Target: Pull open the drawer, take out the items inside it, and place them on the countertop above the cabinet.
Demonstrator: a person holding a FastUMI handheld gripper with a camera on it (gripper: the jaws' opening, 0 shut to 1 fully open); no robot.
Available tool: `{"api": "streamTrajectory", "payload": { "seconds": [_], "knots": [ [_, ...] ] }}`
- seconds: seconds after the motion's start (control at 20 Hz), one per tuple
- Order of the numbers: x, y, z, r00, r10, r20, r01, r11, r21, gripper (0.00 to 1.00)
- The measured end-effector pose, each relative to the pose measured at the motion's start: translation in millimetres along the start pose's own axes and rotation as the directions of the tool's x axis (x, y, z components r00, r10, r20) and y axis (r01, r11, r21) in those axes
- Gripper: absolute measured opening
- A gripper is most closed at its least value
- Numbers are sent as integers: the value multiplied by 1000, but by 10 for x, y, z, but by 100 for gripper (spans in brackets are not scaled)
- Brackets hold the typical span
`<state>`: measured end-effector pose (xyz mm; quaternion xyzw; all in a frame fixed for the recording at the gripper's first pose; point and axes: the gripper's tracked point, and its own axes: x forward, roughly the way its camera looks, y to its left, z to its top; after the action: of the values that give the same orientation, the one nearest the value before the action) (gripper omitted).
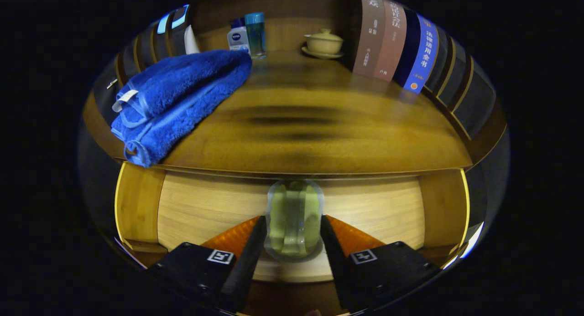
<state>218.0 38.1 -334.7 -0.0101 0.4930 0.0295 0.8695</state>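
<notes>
Pale green and see-through, the little bottle (294,218) sits right between my claw (294,238) fingers, both sides pressing on it, so I've got it gripped. It hangs over the open drawer (200,206), just below the front edge of the wooden surface (310,138). Up top there's a folded blue towel (178,99) on my left, two small bottles (247,33) behind it by the back wall, a lidded cup on a saucer (324,43), and a row of books (394,44) standing on the right.
</notes>
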Motion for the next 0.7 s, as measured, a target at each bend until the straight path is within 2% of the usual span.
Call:
{"api": "streamTrajectory", "payload": {
  "seconds": [0.2,0.3,0.45,0.7],
  "knots": [
    [43,-6,-14,1000,-23,6,24,999,-28,48],
    [68,-16,-31,1000,-25,-3,25,1000,6,24],
    [36,5,-13,1000,11,-8,-10,997,77,20],
    [-189,-30,1,999,12,41,-15,998,64,21]
  ]
}}
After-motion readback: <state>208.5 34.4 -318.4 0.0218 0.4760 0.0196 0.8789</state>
